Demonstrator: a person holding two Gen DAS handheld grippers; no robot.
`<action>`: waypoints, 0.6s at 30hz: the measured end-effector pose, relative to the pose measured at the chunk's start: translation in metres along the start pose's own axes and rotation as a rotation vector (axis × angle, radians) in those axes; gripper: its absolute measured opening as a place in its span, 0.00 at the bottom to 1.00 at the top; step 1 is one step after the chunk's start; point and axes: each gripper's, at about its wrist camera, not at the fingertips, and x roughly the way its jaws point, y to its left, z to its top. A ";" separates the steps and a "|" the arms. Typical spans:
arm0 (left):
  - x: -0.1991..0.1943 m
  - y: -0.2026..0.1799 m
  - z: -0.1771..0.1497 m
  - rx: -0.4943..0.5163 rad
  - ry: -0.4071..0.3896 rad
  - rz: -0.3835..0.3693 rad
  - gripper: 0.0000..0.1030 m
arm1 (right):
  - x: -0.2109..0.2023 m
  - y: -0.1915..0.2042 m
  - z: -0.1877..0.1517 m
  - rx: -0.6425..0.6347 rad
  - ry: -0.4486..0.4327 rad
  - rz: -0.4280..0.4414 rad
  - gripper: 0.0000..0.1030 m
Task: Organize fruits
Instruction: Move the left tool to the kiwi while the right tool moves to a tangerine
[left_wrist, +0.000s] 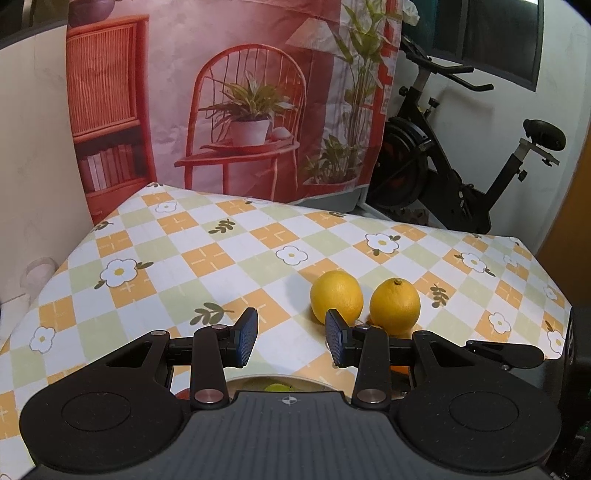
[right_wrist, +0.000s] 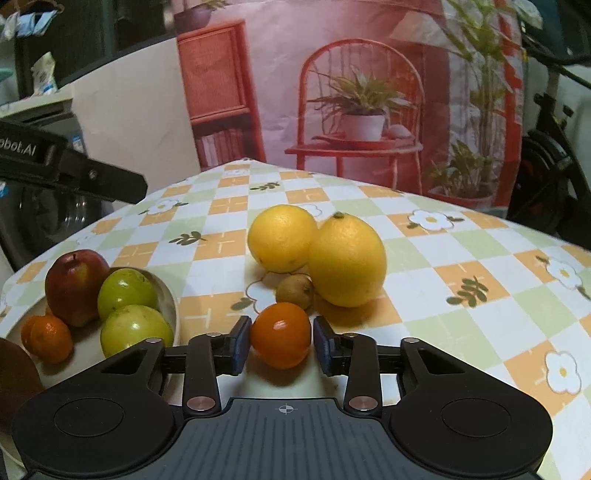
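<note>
In the right wrist view, my right gripper (right_wrist: 281, 345) has its blue pads on either side of a small orange tangerine (right_wrist: 281, 334) on the table; narrow gaps still show beside the fruit. Behind it lie a small brown kiwi (right_wrist: 295, 291) and two big yellow lemons (right_wrist: 282, 238) (right_wrist: 347, 258). A cream bowl (right_wrist: 168, 295) at the left holds a red apple (right_wrist: 75, 286), two green apples (right_wrist: 125, 291) (right_wrist: 135, 328) and a tangerine (right_wrist: 50, 338). My left gripper (left_wrist: 291, 338) is open and empty above the bowl, with the lemons (left_wrist: 337, 295) (left_wrist: 395, 304) ahead.
The table wears a checked flower cloth (left_wrist: 184, 258). A printed backdrop (left_wrist: 240, 92) hangs behind it and an exercise bike (left_wrist: 461, 155) stands at the back right. The left gripper's body (right_wrist: 66, 166) shows at the left of the right wrist view.
</note>
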 end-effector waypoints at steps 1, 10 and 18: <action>0.001 0.000 0.000 -0.001 0.004 -0.001 0.41 | -0.001 -0.001 -0.001 0.006 0.000 0.004 0.30; 0.006 -0.006 -0.002 0.007 0.033 -0.021 0.41 | -0.014 -0.008 -0.006 0.029 -0.029 0.013 0.30; 0.018 -0.025 -0.004 0.084 0.057 -0.046 0.41 | -0.039 -0.014 -0.013 0.080 -0.132 -0.067 0.30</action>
